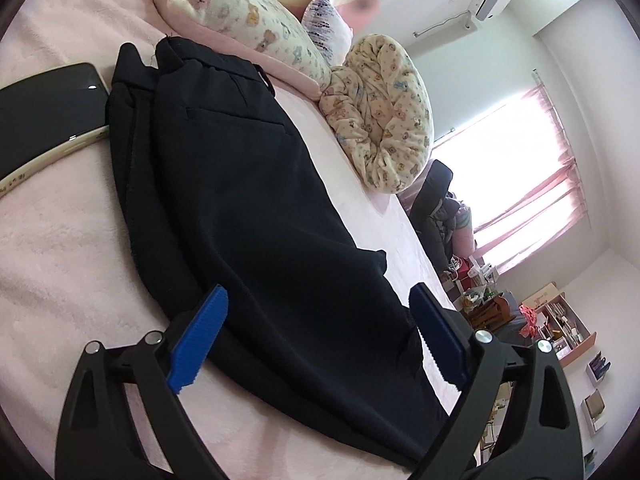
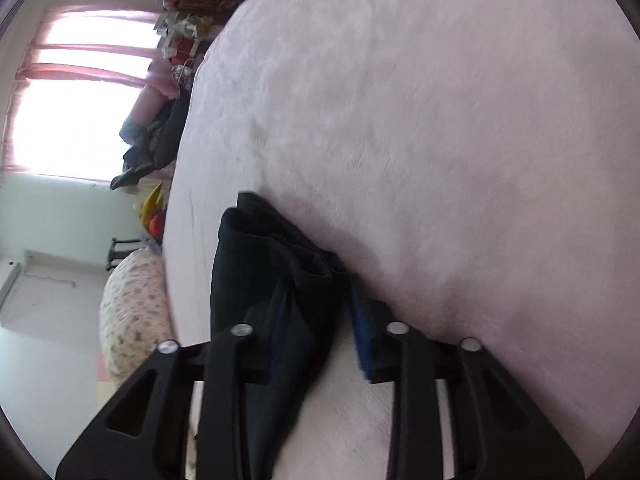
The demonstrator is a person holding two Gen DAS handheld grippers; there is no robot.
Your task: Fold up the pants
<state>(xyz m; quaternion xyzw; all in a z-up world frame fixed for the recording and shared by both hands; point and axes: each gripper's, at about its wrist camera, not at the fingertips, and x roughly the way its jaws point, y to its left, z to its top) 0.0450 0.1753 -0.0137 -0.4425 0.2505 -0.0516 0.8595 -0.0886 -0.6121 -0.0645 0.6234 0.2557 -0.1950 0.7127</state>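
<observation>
**Black pants lying lengthwise on a pink bed, one end bunched in the right gripper**

In the left wrist view, the pants (image 1: 248,184) are lying flat on the pink bed (image 1: 60,240), their long axis running from the waistband at the upper left of the frame down to the lower right. The cloth is looking smooth, matte and black, with a slit pocket and belt loops showing near the waistband. The bed cover is looking soft and fleecy. The left gripper (image 1: 318,304) is hovering over the lower part of the pants with its jaws standing wide apart, the ribbed blue pads (image 1: 200,340) clear of the cloth on either side and gripping nothing.

A dark phone (image 1: 44,116) is lying at the left edge, touching the pants near the waistband. A bear-print pillow (image 1: 240,20) and a rolled bear-print blanket (image 1: 384,120) are sitting along the upper side of the bed.

In the right wrist view, the right gripper (image 2: 316,312) is sitting partly open with a bunched, folded end of the pants (image 2: 272,264) between its jaws; whether the pads are pressing on the cloth I cannot tell.
</observation>
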